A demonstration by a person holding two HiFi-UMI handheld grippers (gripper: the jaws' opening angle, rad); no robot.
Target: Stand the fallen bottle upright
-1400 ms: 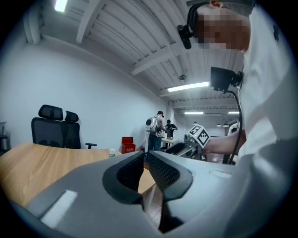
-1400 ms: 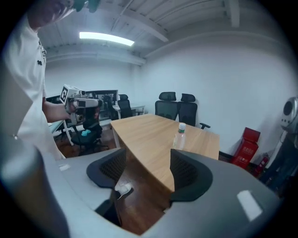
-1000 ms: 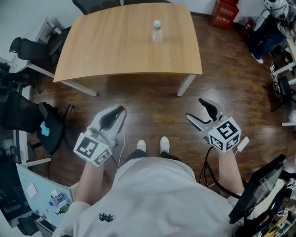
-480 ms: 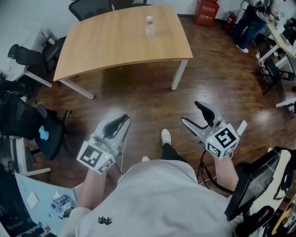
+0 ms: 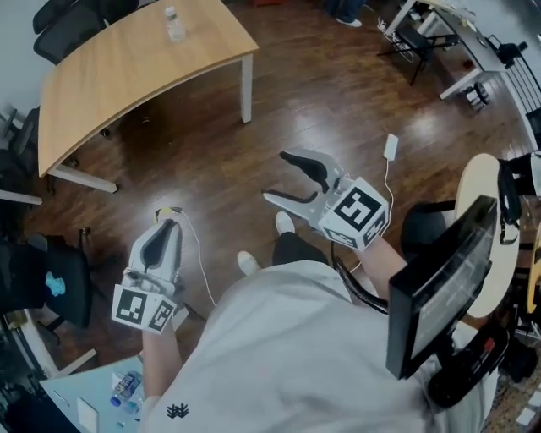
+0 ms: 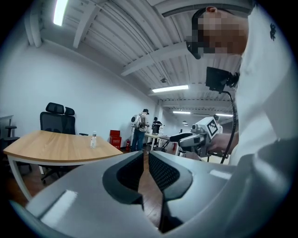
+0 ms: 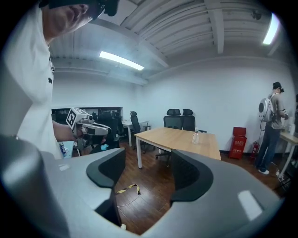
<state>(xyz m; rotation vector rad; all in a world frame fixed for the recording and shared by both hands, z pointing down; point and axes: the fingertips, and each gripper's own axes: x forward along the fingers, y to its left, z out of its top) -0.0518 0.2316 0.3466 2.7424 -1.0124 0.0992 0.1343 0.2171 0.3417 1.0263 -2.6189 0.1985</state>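
Note:
A clear water bottle [image 5: 174, 24] stands upright on the wooden table [image 5: 110, 76], far off at the top left of the head view. It also shows small in the left gripper view [image 6: 93, 140] and the right gripper view [image 7: 196, 136]. Both grippers hang over the dark wood floor, well away from the table. My left gripper [image 5: 166, 224] is shut, with nothing in it [image 6: 145, 160]. My right gripper [image 5: 279, 176] has wide jaws that are closing, and only floor shows between them [image 7: 146, 172].
Black office chairs [image 5: 72, 25] stand behind the table. A white charger and cable [image 5: 390, 149] lie on the floor, as does a yellow strip [image 7: 125, 188]. A dark monitor [image 5: 439, 279] is close at my right. People stand at desks [image 6: 139, 125] beside a red crate [image 7: 239, 139].
The person has turned to the right, so the table and bottle slid to the view's top left. Both grippers swung along with the body. The bottle itself has not moved.

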